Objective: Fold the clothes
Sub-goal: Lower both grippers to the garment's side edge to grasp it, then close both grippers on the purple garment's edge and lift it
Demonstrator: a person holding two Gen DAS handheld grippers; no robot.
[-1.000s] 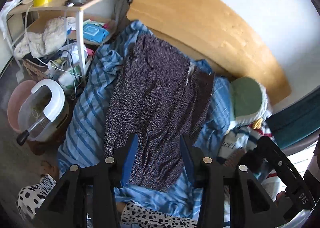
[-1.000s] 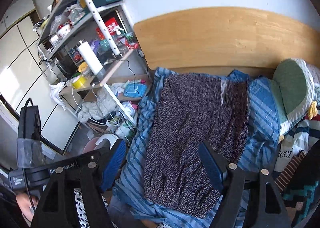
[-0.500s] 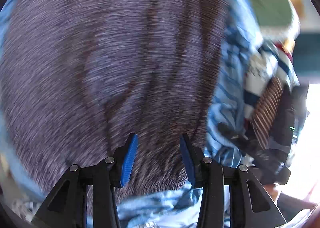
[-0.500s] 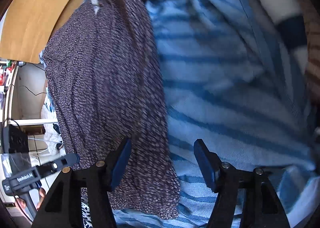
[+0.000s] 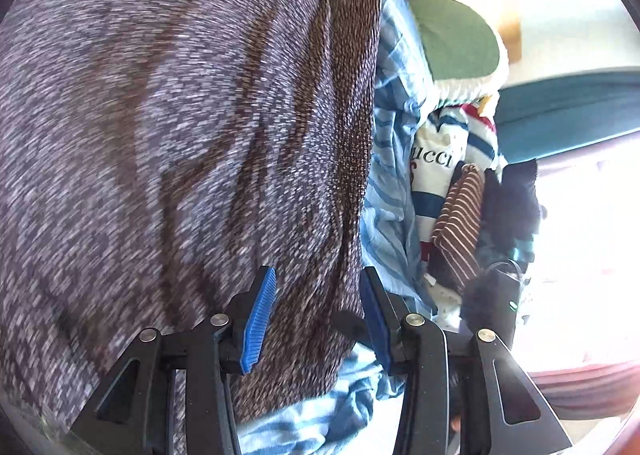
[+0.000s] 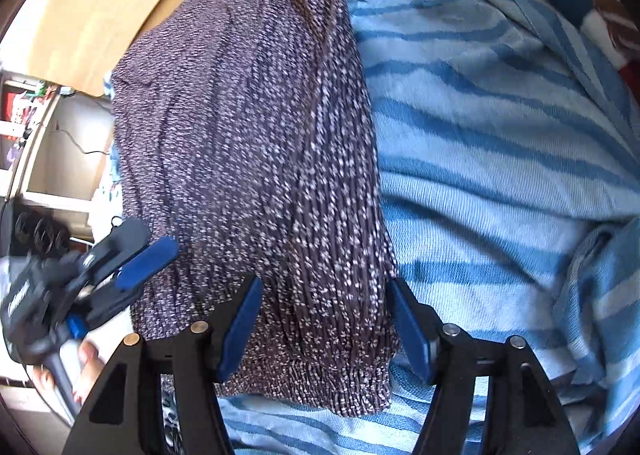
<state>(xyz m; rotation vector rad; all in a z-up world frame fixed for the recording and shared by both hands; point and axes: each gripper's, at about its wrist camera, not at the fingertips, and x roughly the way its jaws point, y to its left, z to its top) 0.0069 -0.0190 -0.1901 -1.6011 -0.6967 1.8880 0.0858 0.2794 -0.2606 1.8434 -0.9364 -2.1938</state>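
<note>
A dark purple speckled garment (image 5: 168,127) lies spread flat on a blue striped bedsheet (image 6: 480,143). It also shows in the right wrist view (image 6: 256,143), with its elastic hem (image 6: 320,387) nearest me. My left gripper (image 5: 316,319) is open, close above the garment near its right edge. My right gripper (image 6: 326,331) is open and straddles the garment's near right corner just above the hem. The left gripper also appears at the left of the right wrist view (image 6: 120,267), held by a hand.
A wooden headboard (image 6: 112,11) stands behind the bed. A green cushion (image 5: 456,39), a white printed pillow (image 5: 436,163) and a brown striped cloth (image 5: 460,223) lie at the bed's right side. A shelf unit (image 6: 44,143) stands left of the bed.
Both grippers have dropped from high above the bed to just over the garment's near end. Both remain open.
</note>
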